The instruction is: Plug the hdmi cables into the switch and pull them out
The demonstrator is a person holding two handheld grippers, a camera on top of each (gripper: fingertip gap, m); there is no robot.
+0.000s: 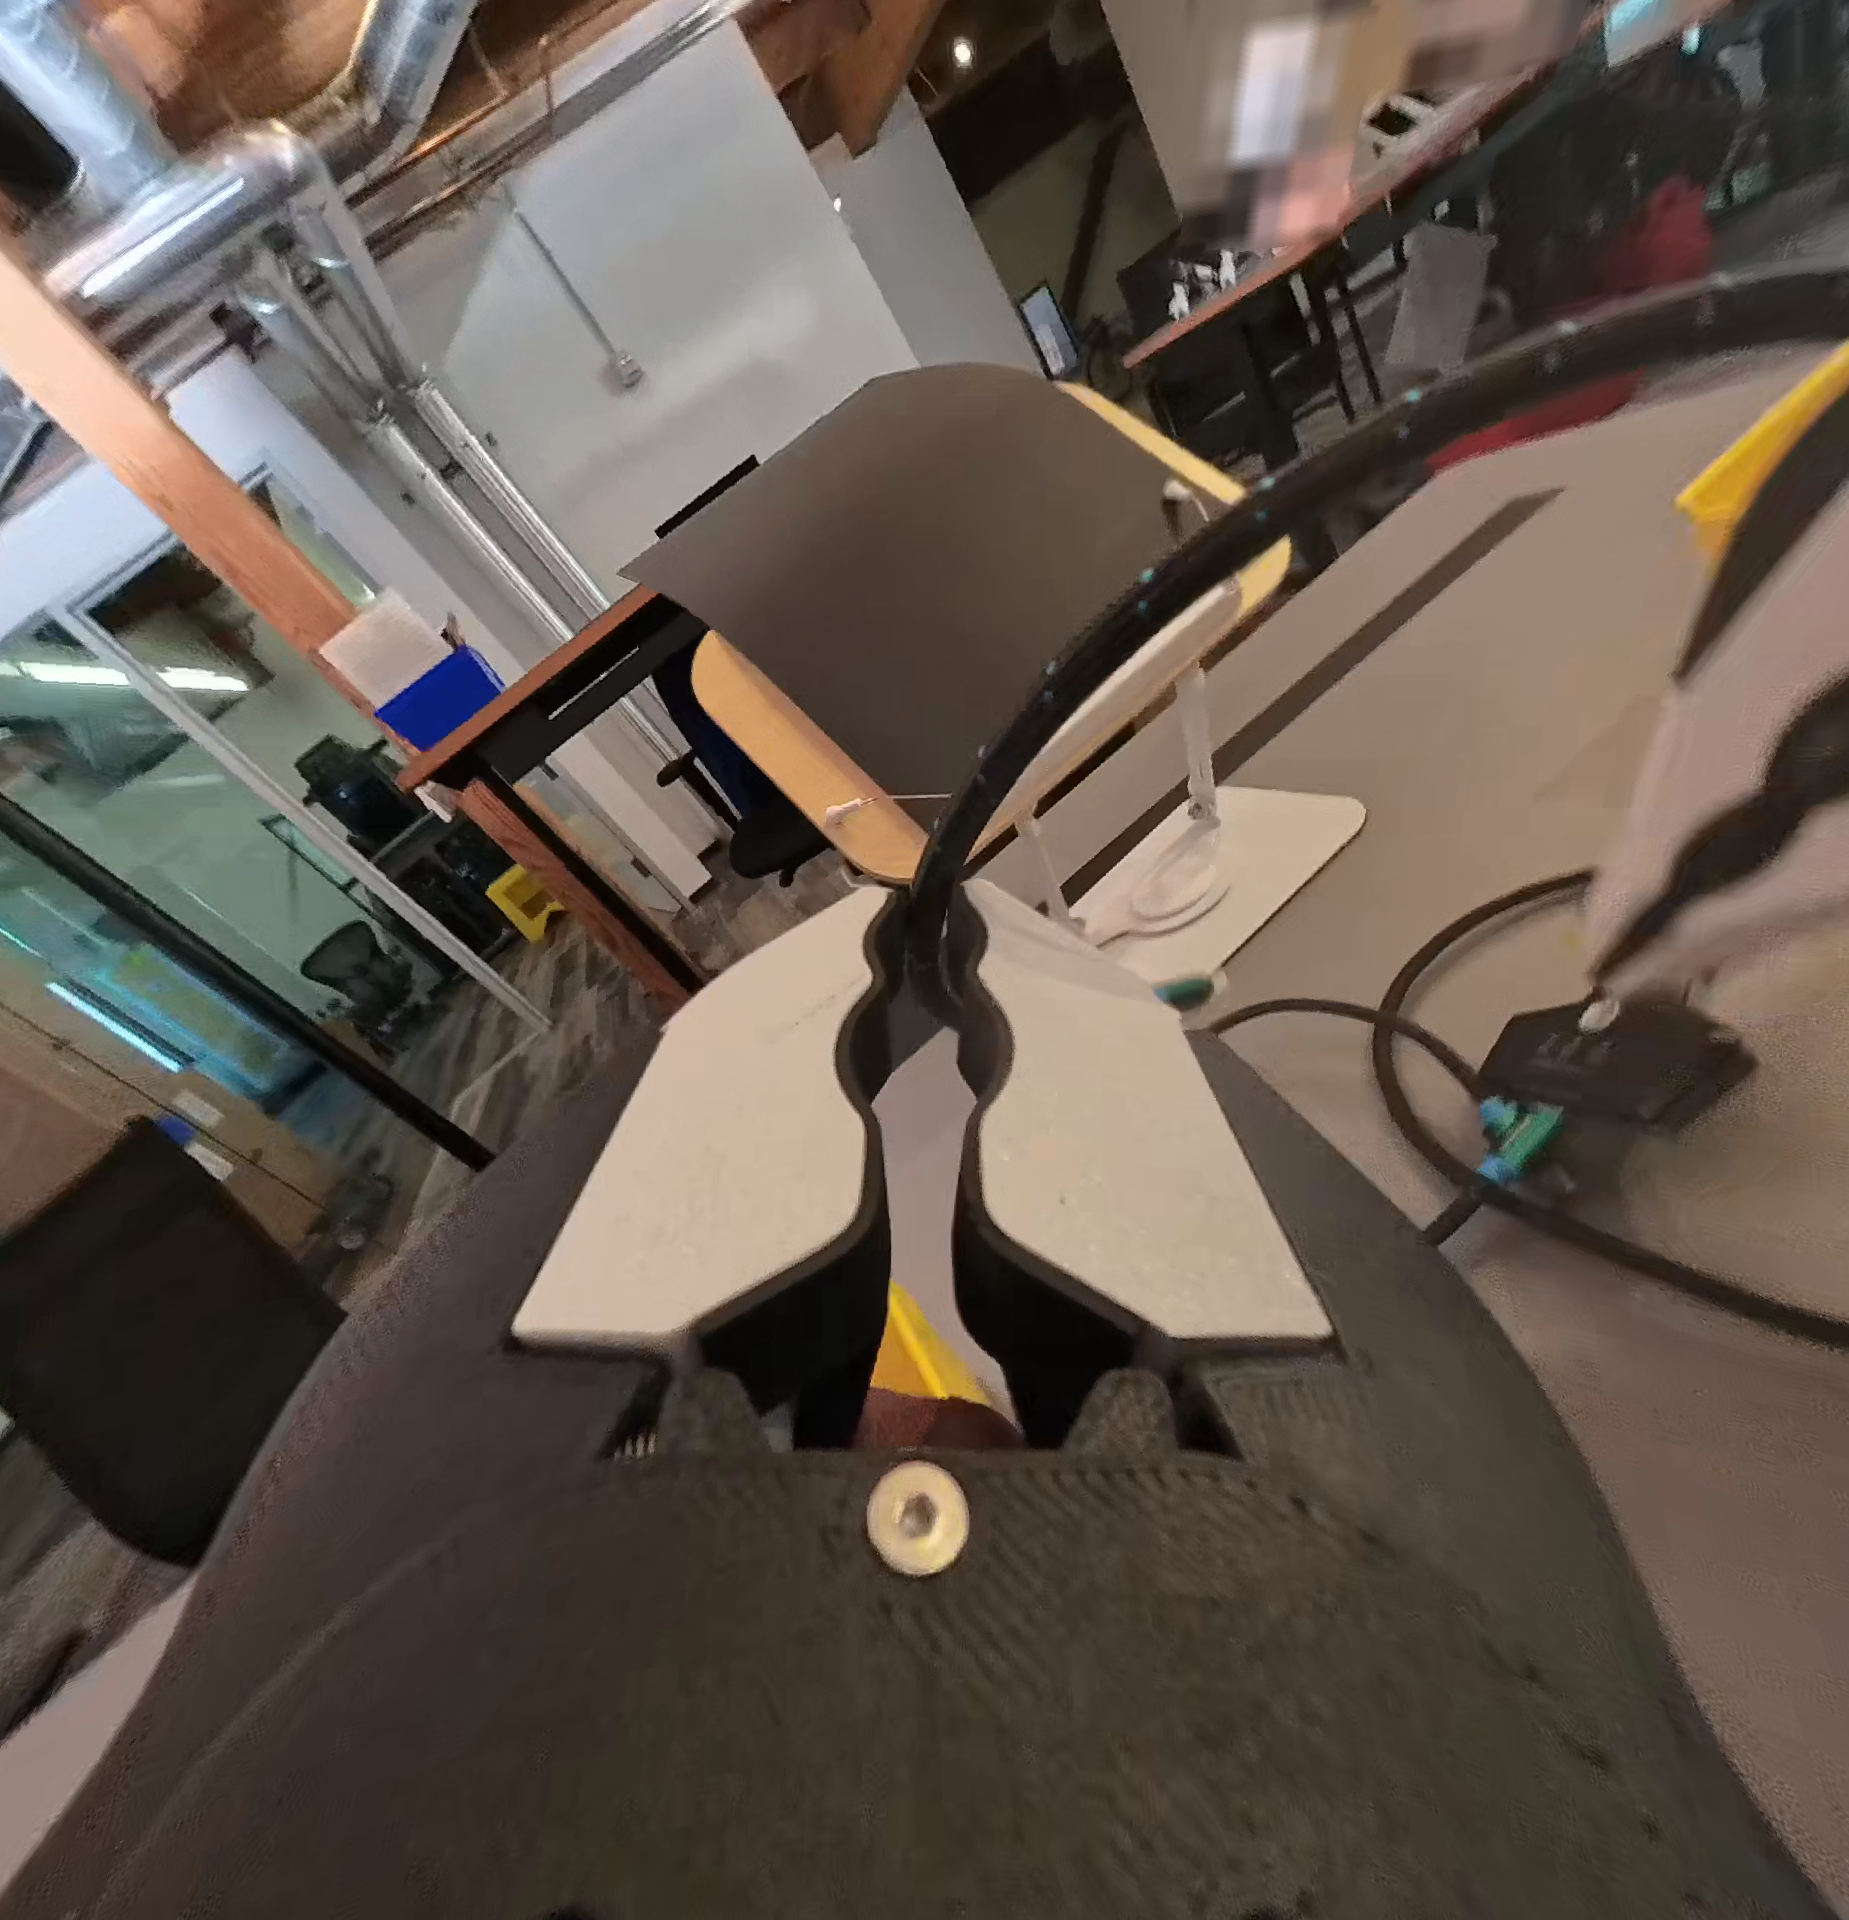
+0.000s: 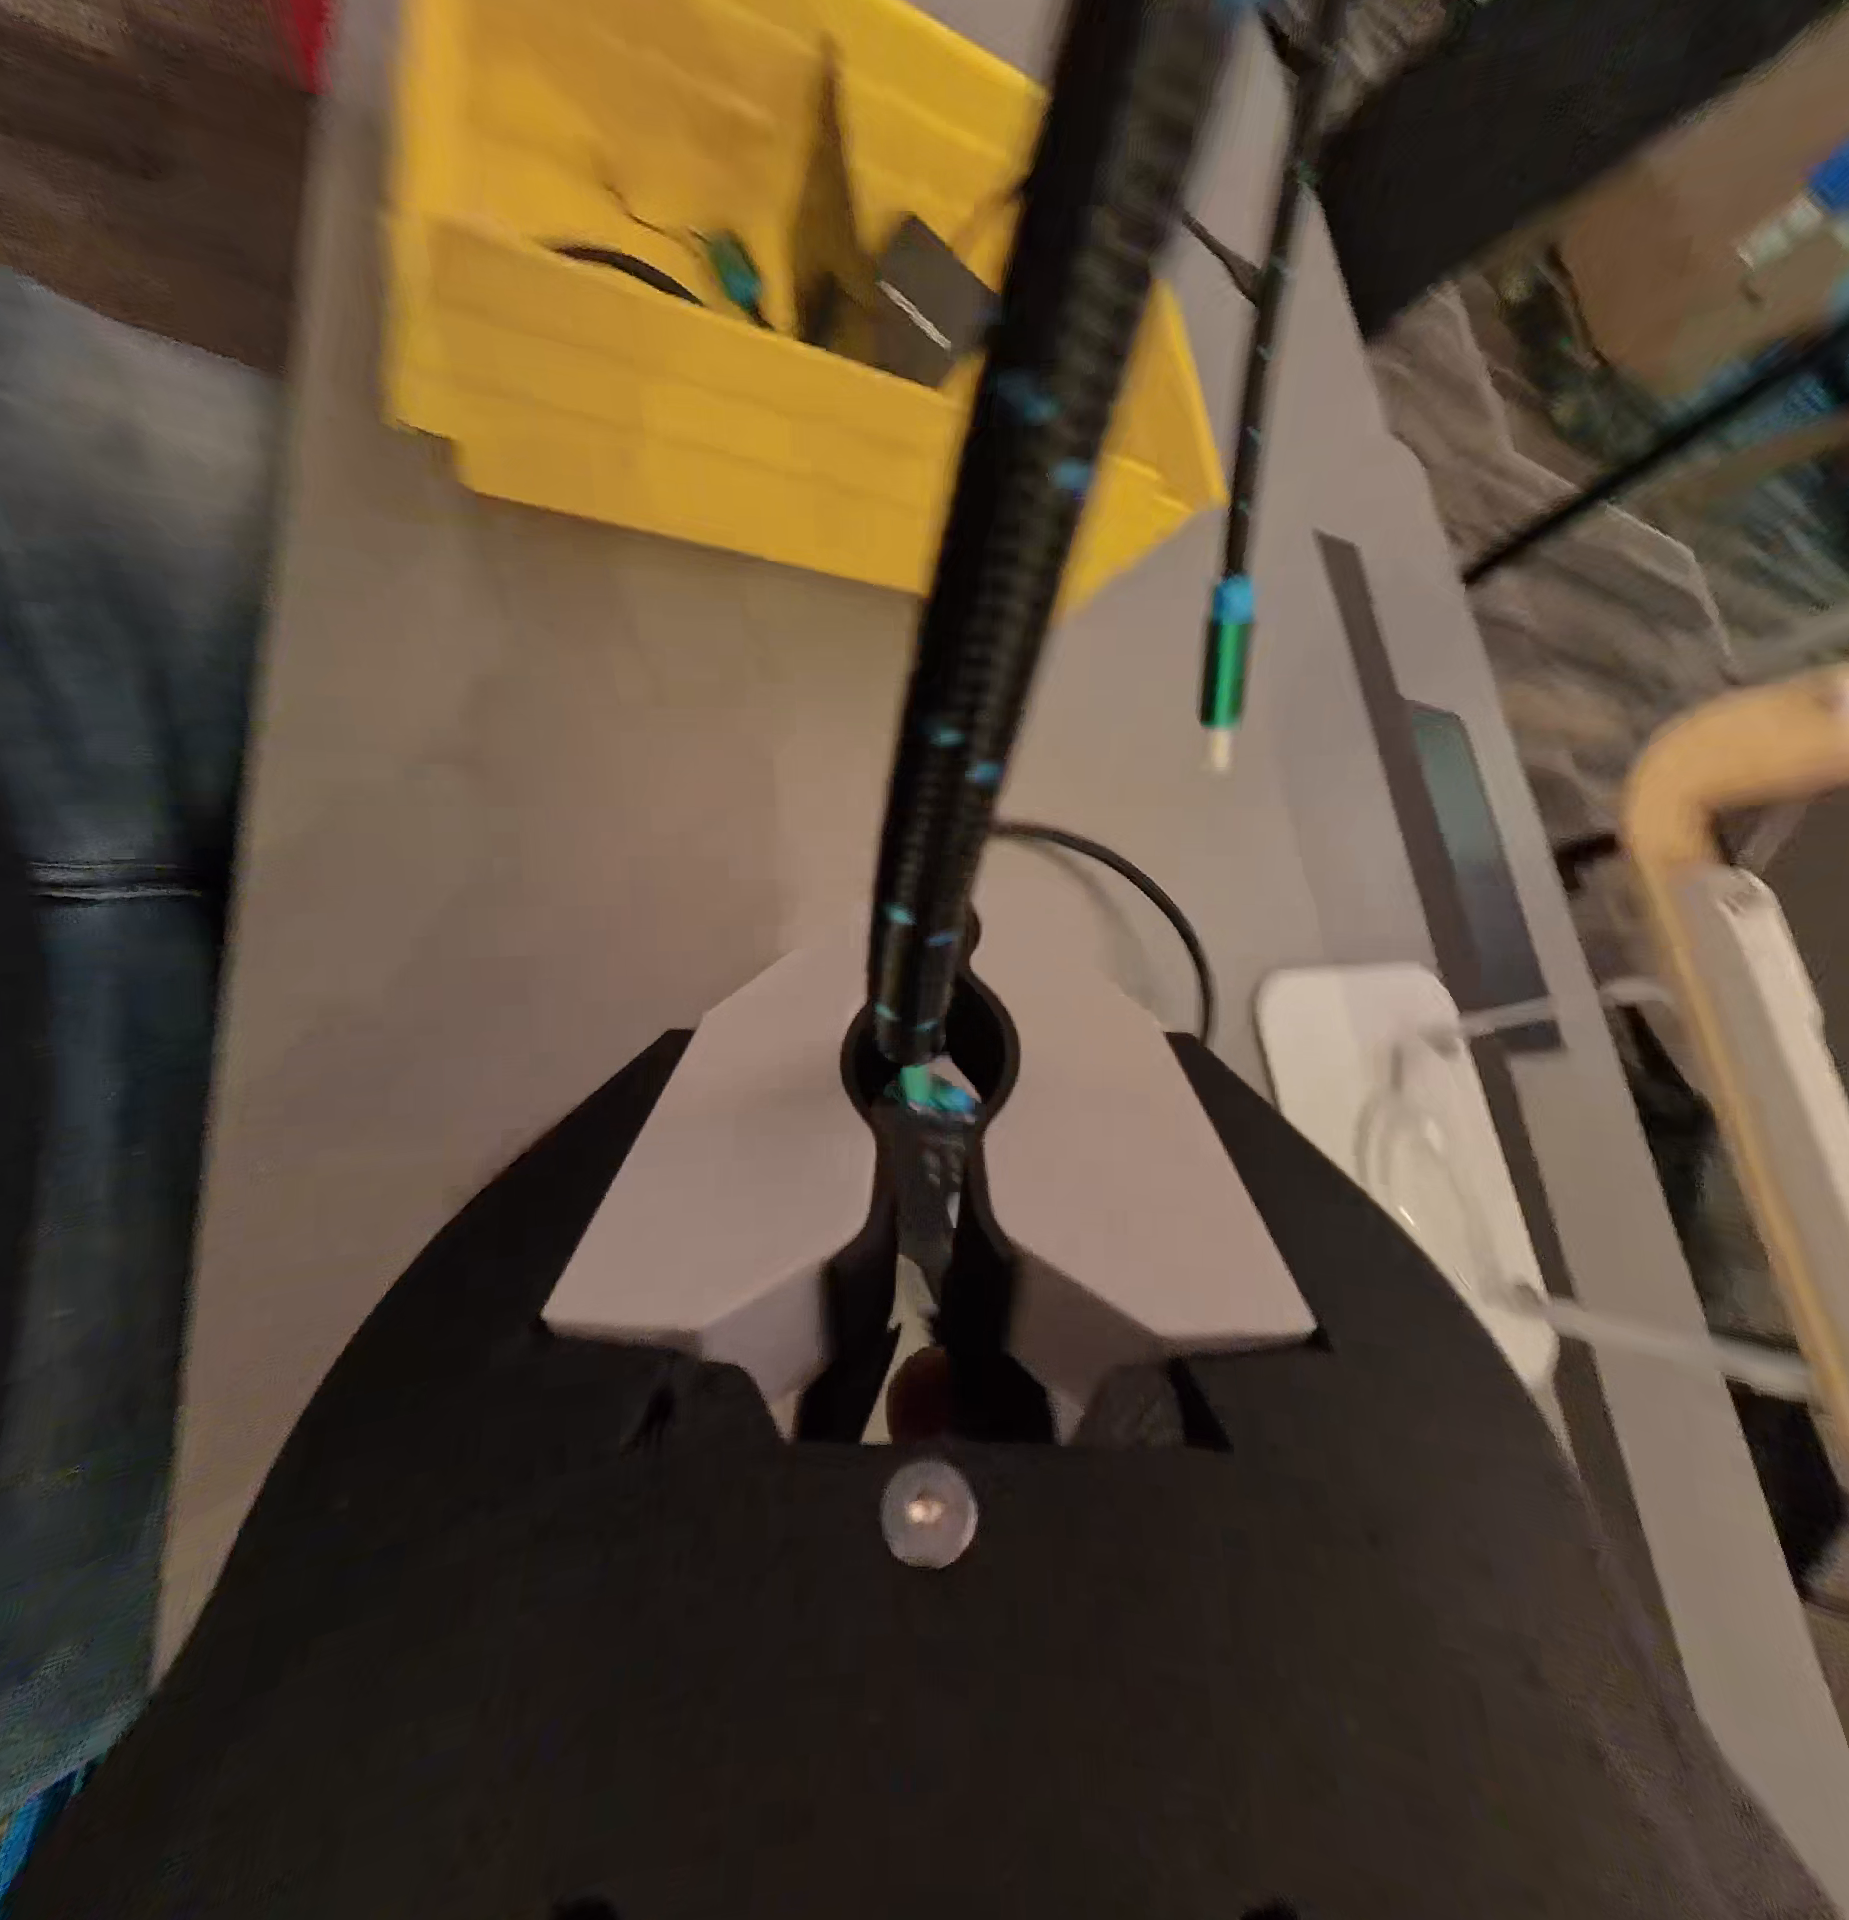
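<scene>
The left gripper [image 1: 925,935] is closed on a black braided HDMI cable [image 1: 1045,686] flecked with teal, its white fingers [image 1: 754,1122] pinching the cord right at their tips, raised off the grey table [image 1: 1522,1558]. From the pinch the cable arcs up and away to the right, toward the far right corner of that view. Low on the right, on the table, sits the small black HDMI switch [image 1: 1616,1060], with a teal-green connector [image 1: 1517,1127] at its near left side and plain black cords looping around it; whether that connector is fully seated cannot be told. The right gripper shows there only as a blurred white and black shape just above the switch. In its own view the right gripper [image 2: 925,1049] is clamped on the same kind of braided cable [image 2: 1013,540], the cord passing through the round notch between its fingers [image 2: 774,1143] and running up out of the top of the frame. To the right of it a green-sleeved plug [image 2: 1223,665] hangs free in the air, tip downward. Farther off, a yellow bin [image 2: 691,416] holds more cables and a dark box. A white stand base [image 2: 1346,1039] lies at the right.
</scene>
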